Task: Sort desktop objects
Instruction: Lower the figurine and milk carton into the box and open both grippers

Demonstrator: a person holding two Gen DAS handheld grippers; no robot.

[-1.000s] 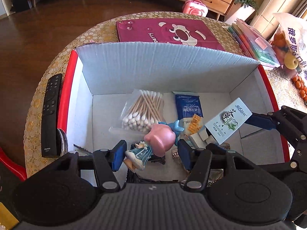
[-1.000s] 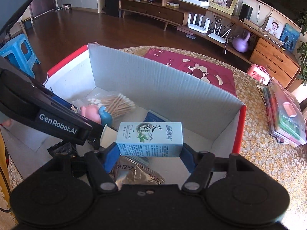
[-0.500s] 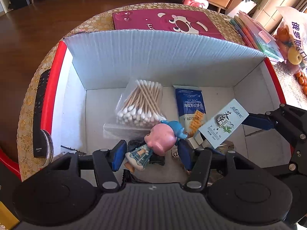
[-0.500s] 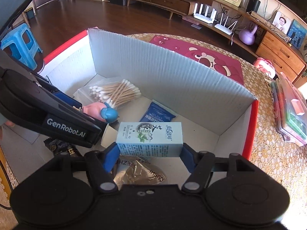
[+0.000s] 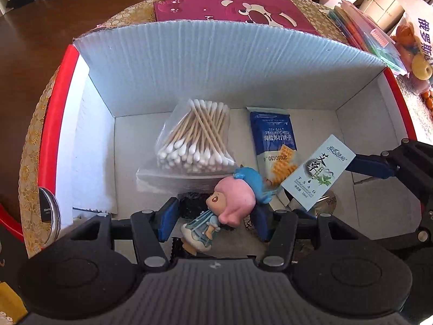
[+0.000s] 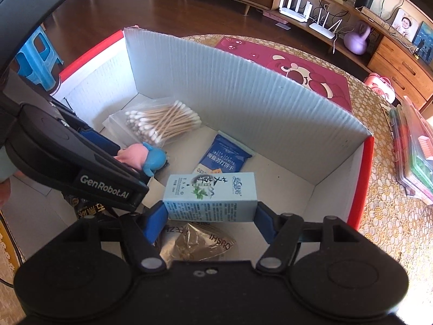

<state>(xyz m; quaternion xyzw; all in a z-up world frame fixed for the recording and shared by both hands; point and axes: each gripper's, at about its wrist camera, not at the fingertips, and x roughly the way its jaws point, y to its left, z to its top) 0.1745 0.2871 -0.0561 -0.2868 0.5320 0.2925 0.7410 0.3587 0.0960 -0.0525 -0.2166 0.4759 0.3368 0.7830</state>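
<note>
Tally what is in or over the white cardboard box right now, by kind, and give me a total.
Bag of cotton swabs: 1
Blue biscuit packet: 1
Pink-haired doll, in the left gripper: 1
Pale blue carton, in the right gripper: 1
Brown snack packet: 1
Dark packet: 1
Total: 6
</note>
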